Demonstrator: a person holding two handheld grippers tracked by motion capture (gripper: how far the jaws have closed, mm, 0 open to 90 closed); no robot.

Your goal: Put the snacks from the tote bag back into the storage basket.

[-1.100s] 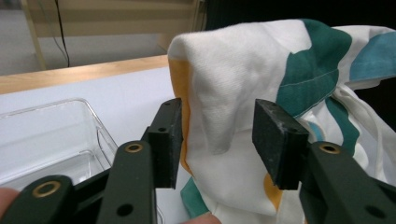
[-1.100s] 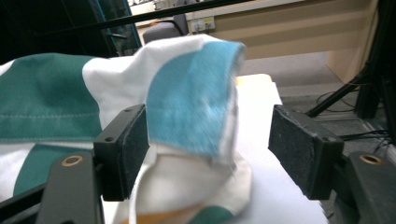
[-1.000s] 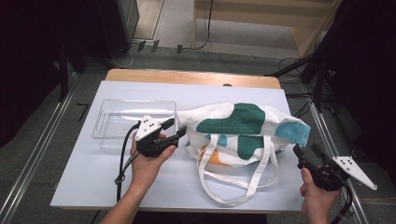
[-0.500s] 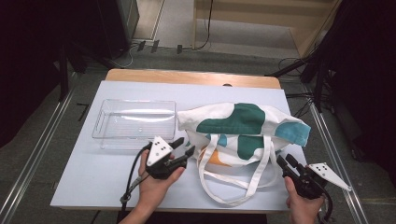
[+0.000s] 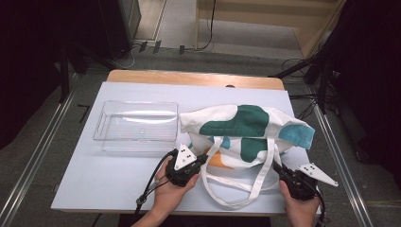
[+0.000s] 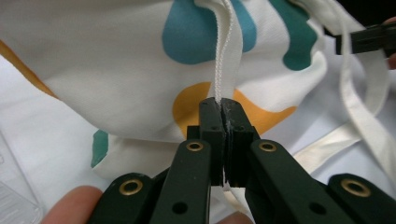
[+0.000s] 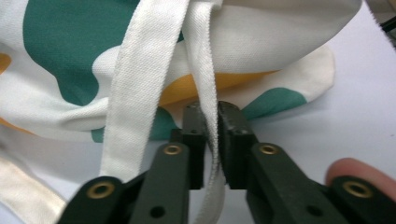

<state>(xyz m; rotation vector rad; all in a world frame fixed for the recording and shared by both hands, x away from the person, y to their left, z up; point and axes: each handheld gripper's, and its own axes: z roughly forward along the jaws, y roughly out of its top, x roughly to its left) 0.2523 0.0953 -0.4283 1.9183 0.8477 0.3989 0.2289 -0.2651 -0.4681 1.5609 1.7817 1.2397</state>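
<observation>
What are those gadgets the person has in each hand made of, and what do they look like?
The left gripper and right gripper are black, each ending in two flat black jaws joined by brass-coloured rivets. A grey three-cornered plate dotted with small holes sits on top of each, and a black cable trails from the left one.

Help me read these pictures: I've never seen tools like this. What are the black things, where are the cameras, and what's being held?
A person holds a hand-worked two-jaw clamp in each hand: the left gripper and the right gripper. One camera looks down from above; one rides on each gripper, looking along its black jaws. On the table lie a clear plastic tray and a white tote bag with green, blue and orange patches. Both grippers have just closed, each pinching a strap of the bag: the left strap and the right strap.
</observation>
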